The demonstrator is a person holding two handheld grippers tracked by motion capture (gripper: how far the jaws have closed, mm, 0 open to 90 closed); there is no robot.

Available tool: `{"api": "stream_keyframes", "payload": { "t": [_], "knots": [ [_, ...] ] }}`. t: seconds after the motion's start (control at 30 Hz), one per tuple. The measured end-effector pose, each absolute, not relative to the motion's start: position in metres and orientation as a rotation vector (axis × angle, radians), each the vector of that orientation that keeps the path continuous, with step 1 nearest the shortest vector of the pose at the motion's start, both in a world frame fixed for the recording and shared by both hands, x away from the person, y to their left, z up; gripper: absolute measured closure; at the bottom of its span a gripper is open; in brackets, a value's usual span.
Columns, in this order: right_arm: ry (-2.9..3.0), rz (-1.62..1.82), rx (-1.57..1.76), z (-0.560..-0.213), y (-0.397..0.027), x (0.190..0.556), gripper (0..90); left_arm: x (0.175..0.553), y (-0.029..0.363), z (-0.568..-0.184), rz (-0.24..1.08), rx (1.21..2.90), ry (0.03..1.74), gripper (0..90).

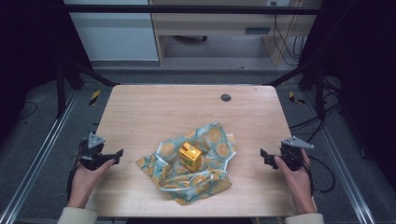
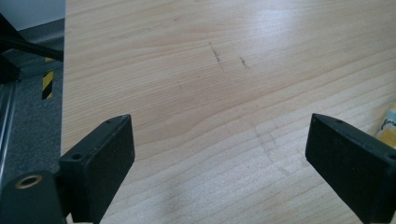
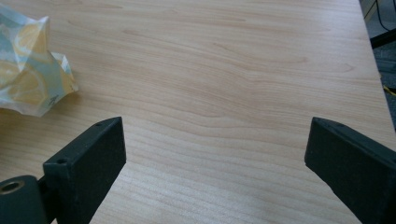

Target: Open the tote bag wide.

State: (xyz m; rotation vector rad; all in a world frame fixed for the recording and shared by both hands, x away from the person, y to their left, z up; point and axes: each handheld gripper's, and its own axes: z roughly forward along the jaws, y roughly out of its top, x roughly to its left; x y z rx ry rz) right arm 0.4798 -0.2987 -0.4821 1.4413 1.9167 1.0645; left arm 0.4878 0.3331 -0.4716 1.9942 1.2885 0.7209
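Observation:
A small yellow box (image 1: 190, 156) stands on a crumpled cloth (image 1: 210, 140) printed with teal and yellow fruit slices, near the middle front of the wooden table (image 1: 154, 107). My left gripper (image 1: 119, 155) rests at the table's left edge, open, with bare wood between its jaws; a sliver of the cloth (image 2: 388, 126) shows at the right edge of its view. My right gripper (image 1: 264, 156) sits to the right of the cloth, open and holding nothing, and a corner of the cloth (image 3: 32, 74) lies at the upper left of its view.
A dark round grommet (image 1: 226, 97) sits in the table's far side. Black frame bars and cables (image 1: 322, 116) flank the table, and yellow-black floor tape (image 1: 95, 96) marks the left.

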Motion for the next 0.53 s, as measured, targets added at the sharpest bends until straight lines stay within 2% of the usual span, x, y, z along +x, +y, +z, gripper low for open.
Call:
{"api": "stream_keyframes", "payload": {
  "t": [0.2,0.53],
  "knots": [
    [1.952,1.052,1.421,-0.4861,-0.2953,0.4786,5.5,0.4898,0.3273,-0.4785,0.705,2.060,1.267,5.7],
    [1.976,1.033,1.414,-0.4885,-0.2934,0.4736,8.1,0.4893,0.3266,-0.4801,0.699,2.052,1.275,5.6]
  ]
}}
